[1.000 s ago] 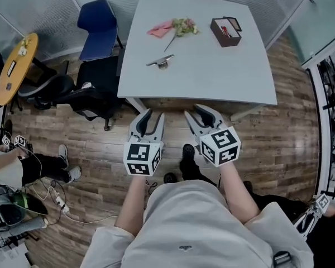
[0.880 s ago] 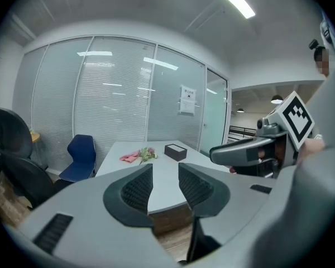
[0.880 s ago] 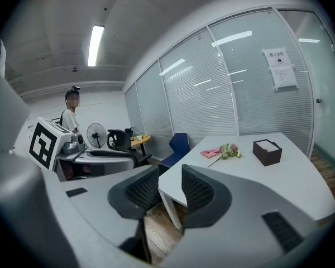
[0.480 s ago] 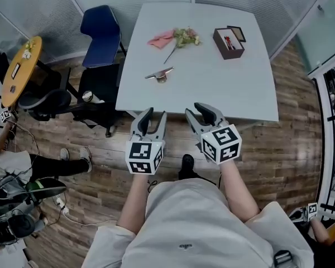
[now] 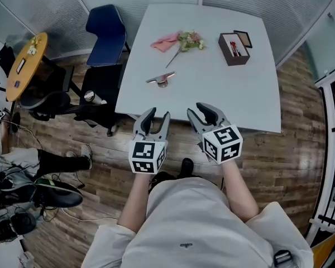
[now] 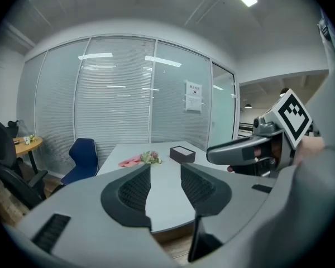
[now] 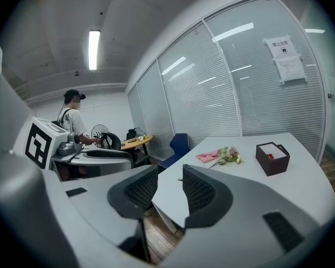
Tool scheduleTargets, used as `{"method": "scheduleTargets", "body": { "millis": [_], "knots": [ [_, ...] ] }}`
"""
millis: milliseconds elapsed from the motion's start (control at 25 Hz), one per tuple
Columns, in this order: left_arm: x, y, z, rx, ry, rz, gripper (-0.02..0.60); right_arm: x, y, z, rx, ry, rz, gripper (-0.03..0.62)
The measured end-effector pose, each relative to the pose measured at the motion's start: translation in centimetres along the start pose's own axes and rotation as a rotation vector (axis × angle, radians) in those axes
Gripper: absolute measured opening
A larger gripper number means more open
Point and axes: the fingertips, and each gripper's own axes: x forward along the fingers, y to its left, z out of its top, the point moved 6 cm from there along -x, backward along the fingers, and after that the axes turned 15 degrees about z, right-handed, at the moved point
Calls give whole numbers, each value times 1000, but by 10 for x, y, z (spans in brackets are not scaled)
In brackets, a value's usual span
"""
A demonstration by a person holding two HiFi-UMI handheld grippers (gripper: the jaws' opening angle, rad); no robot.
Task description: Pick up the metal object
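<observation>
The metal object (image 5: 162, 80), a small silver piece with a flat handle, lies on the white table (image 5: 240, 99) near its left front part. Both grippers hover over the wooden floor just short of the table's front edge, well away from the object. My left gripper (image 5: 158, 114) and right gripper (image 5: 202, 110) point at the table. Their jaws are opening, with nothing between them. In the left gripper view the left gripper (image 6: 164, 172) frames the table top (image 6: 162, 194). In the right gripper view the right gripper (image 7: 168, 177) does the same.
On the table lie a pink cloth (image 5: 163, 42), a flower sprig (image 5: 187, 39) and an open brown box (image 5: 234, 41). A blue chair (image 5: 107, 32) and a black office chair (image 5: 95, 88) stand at the table's left. A yellow round table (image 5: 25, 66) is further left.
Both grippers and the view have come a little closer to the table's front edge. The jaws of both stand slightly wider apart.
</observation>
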Motion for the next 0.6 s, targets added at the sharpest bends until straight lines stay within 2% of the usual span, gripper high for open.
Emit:
{"method": "scheduleTargets", "body": {
  "millis": [320,600],
  "knots": [
    [9,-1,-5,4,33,16,169,4,-10,-7,29,23,15,140],
    [29,4,-6,-1,45,-9,170,15,-22,-5,37,34,-7,140]
  ]
}}
